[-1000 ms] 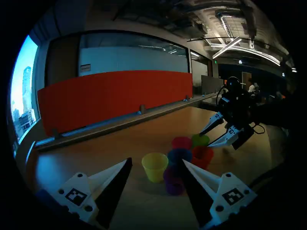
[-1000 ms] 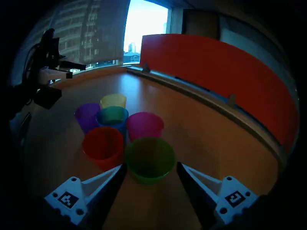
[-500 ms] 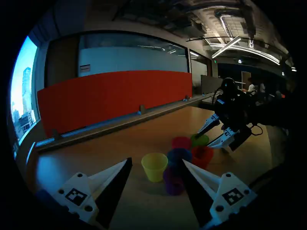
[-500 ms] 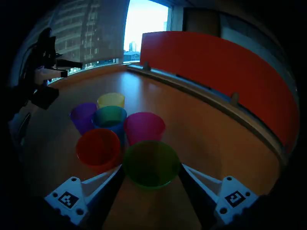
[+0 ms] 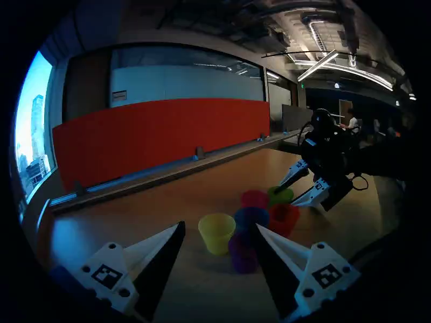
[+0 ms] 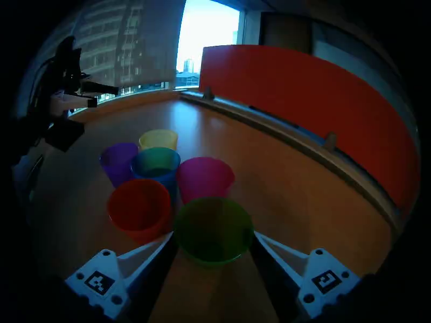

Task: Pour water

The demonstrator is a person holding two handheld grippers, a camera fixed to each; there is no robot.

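Several plastic cups stand bunched on the wooden table (image 6: 301, 177). In the right gripper view the green cup (image 6: 213, 231) is nearest, and my right gripper (image 6: 213, 237) is open with a finger close along each side of it; whether they press is unclear. Behind it stand the red cup (image 6: 139, 210), magenta cup (image 6: 204, 176), blue cup (image 6: 156, 164), purple cup (image 6: 118, 161) and yellow cup (image 6: 158, 139). In the left gripper view my left gripper (image 5: 219, 226) is open, short of the yellow cup (image 5: 216, 232) and purple cup (image 5: 243, 253). Beyond them the right gripper (image 5: 285, 196) straddles the green cup (image 5: 281, 195).
A long red partition (image 5: 161, 134) with a rail runs along the table's far edge. Windows (image 6: 207, 27) lie beyond the table's end. The left gripper (image 6: 97, 92) hovers behind the cups in the right gripper view. Bare tabletop (image 5: 215, 183) lies between cups and partition.
My right gripper has slid forward so the green cup now sits deeper between its fingers; the finger gap has not narrowed. The left gripper has stayed nearly still.
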